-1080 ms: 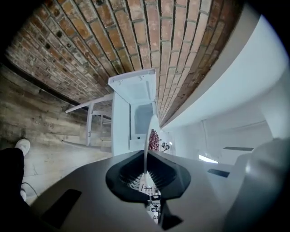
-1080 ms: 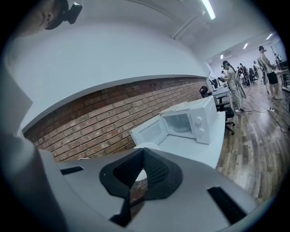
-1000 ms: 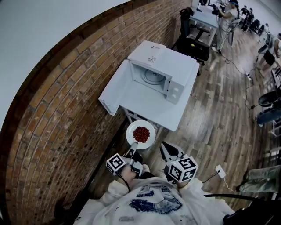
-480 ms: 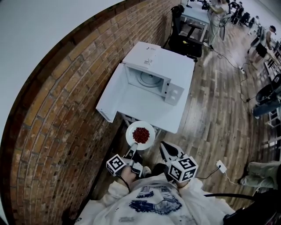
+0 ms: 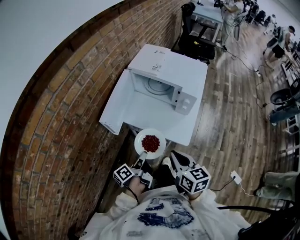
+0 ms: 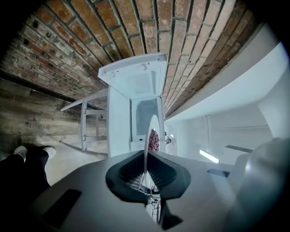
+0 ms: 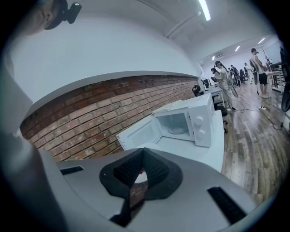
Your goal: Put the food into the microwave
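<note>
A white microwave (image 5: 165,77) stands on a white table (image 5: 185,129) against the brick wall, its door (image 5: 117,105) swung wide open and its glass turntable (image 5: 158,86) showing. A white plate (image 5: 150,143) of red food (image 5: 150,142) hangs over the table's near edge, and my left gripper (image 5: 142,161) is shut on its near rim. In the left gripper view the plate (image 6: 146,152) is edge-on between the jaws, with the food (image 6: 154,140) beyond. My right gripper (image 5: 175,158) is shut and empty beside the plate; its own view shows the microwave (image 7: 192,118) ahead.
The brick wall (image 5: 61,122) runs along the left of the table. Wooden floor (image 5: 229,122) lies to the right, with a cable and plug (image 5: 235,183) on it. Desks, chairs and people (image 5: 229,9) are far behind the microwave.
The table and microwave have slid lower and leftward in the head view, so I am closer to them. The plate stays gripped in the left gripper; the right gripper is unchanged.
</note>
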`<state>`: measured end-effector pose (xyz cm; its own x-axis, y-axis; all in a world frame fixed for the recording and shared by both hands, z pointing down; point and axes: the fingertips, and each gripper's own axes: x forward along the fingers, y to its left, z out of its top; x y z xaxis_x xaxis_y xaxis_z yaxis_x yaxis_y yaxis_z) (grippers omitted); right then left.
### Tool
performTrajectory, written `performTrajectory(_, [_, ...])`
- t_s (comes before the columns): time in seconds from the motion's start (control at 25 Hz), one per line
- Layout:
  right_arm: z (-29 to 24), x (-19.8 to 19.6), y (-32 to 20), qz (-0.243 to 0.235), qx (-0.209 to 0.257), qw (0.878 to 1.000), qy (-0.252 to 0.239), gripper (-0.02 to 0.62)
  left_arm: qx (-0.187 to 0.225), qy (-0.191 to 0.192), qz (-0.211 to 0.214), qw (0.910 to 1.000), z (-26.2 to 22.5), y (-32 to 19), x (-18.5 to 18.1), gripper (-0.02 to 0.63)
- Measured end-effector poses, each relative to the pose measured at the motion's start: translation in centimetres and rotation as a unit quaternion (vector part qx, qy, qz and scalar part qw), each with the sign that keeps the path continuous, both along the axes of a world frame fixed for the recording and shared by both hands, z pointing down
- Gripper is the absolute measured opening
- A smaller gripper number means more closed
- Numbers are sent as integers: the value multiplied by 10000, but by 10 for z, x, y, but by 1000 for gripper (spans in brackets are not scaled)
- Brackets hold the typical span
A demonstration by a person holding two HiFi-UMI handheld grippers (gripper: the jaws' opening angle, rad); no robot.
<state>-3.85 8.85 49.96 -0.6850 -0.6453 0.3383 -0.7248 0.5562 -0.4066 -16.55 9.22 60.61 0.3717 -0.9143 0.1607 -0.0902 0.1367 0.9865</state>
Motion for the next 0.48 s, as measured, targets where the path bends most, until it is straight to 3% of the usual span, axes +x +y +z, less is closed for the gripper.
performTrajectory(0.48, [5, -3, -94, 31, -94, 9999, -134, 14, -140, -109, 24, 9998, 4, -92, -6, 17])
